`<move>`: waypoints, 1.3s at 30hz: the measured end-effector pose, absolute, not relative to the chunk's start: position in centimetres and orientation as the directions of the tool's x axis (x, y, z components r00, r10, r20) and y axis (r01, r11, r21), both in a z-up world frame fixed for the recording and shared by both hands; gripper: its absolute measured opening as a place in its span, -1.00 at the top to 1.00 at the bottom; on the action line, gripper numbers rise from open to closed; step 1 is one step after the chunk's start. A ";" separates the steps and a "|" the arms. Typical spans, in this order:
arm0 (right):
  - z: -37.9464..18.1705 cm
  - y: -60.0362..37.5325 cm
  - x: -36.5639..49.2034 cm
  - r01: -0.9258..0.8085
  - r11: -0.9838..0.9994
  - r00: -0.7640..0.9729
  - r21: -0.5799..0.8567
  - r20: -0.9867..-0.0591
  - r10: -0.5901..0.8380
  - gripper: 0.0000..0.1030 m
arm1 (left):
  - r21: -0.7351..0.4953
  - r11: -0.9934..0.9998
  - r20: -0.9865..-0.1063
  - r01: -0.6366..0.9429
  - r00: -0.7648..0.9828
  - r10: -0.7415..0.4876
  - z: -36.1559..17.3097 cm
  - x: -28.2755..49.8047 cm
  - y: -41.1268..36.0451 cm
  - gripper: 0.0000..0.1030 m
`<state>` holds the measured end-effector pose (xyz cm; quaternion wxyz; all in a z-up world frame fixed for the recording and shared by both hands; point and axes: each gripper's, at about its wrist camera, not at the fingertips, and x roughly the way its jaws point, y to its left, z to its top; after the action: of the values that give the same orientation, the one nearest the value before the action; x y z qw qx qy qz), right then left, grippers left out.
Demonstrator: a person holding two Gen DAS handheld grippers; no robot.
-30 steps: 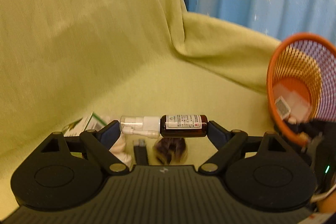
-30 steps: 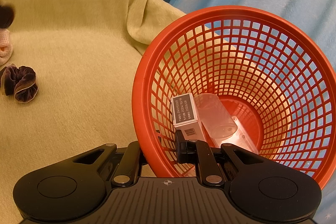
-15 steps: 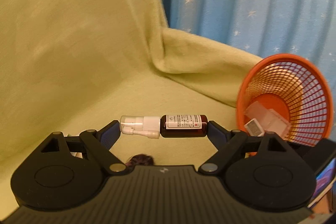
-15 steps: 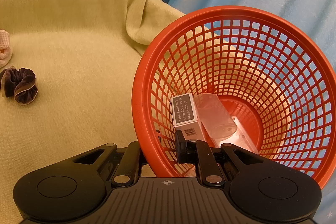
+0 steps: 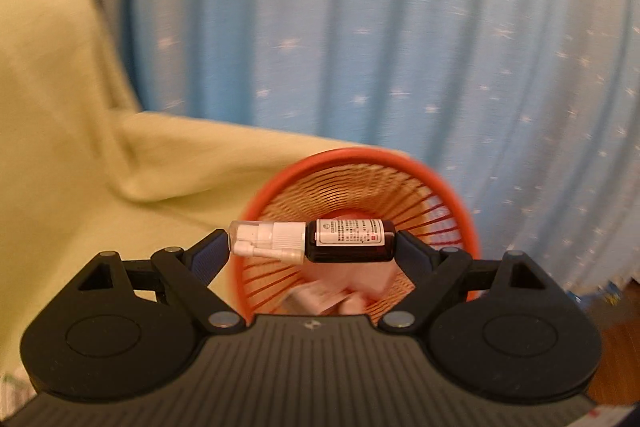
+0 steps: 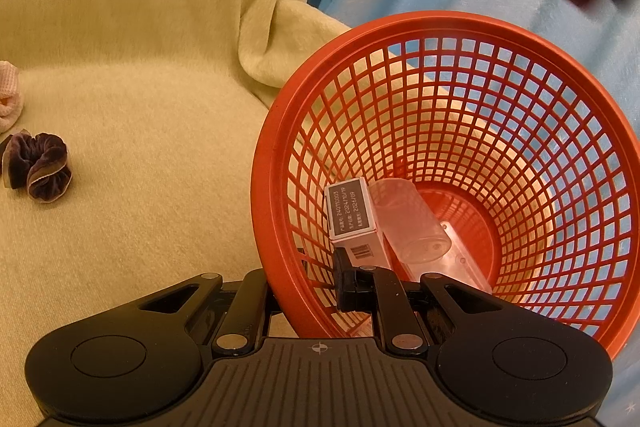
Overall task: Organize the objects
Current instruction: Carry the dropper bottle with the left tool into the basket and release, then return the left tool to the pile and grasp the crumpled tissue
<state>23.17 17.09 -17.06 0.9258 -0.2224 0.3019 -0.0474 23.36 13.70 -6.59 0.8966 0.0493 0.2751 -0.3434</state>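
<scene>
Fingers (image 5: 210,255) of the left gripper (image 5: 312,247) are clamped endwise on a brown spray bottle (image 5: 312,241) held above the orange basket (image 5: 448,187), whose rim (image 6: 276,267) is pinched by the right gripper (image 6: 304,287).

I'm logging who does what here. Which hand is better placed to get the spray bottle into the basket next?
Left. The left tool already clamps the spray bottle end to end, right in front of the basket mouth. The right tool is busy gripping the basket's rim, tilting it open.
</scene>
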 end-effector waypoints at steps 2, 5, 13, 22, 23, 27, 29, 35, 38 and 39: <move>-17.0 17.1 23.2 -0.045 0.898 0.814 -0.438 -0.537 -0.221 0.81 | -0.117 0.730 -0.518 0.674 0.586 -0.624 -6.8 23.8 11.9 -0.82; -17.1 17.2 23.4 -0.049 0.898 0.812 -0.438 -0.541 -0.219 0.81 | -0.130 0.727 -0.506 0.675 0.585 -0.634 -7.0 24.0 11.2 -0.84; -16.9 17.2 23.6 -0.042 0.901 0.814 -0.431 -0.538 -0.220 0.81 | -0.103 0.884 -0.514 0.456 0.736 -0.440 -7.6 24.9 19.6 -0.83; -16.9 17.0 23.3 -0.039 0.903 0.814 -0.427 -0.538 -0.220 0.81 | -0.024 0.995 -0.569 0.099 0.817 -0.095 -10.2 24.6 33.6 -0.84; -16.9 17.0 23.3 -0.039 0.903 0.814 -0.428 -0.538 -0.220 0.81 | -0.017 0.997 -0.577 0.070 0.814 -0.067 -10.5 24.3 34.9 -0.83; -17.0 17.0 23.1 -0.039 0.901 0.813 -0.432 -0.538 -0.222 0.81 | 0.018 1.000 -0.604 -0.013 0.797 0.021 -12.3 23.1 38.0 -0.83; -17.0 17.0 23.1 -0.039 0.901 0.813 -0.432 -0.538 -0.223 0.81 | 0.024 0.999 -0.623 -0.029 0.781 0.038 -13.7 22.5 38.7 -0.82; -17.3 17.1 22.9 -0.045 0.896 0.812 -0.441 -0.539 -0.225 0.81 | 0.059 0.998 -0.671 0.021 0.741 0.024 -17.7 22.0 37.6 -0.71; -17.3 17.1 22.8 -0.046 0.895 0.812 -0.444 -0.539 -0.226 0.81 | 0.115 0.989 -0.690 0.096 0.724 0.010 -19.4 22.2 36.4 -0.57; -17.3 17.1 22.7 -0.047 0.894 0.811 -0.445 -0.539 -0.226 0.81 | 0.146 0.982 -0.695 0.122 0.719 0.014 -20.0 22.4 35.8 -0.47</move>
<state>22.74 17.10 -17.33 0.9248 -0.2248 0.3032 -0.0485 22.38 35.83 -19.97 0.9227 0.0909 0.3736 -0.0292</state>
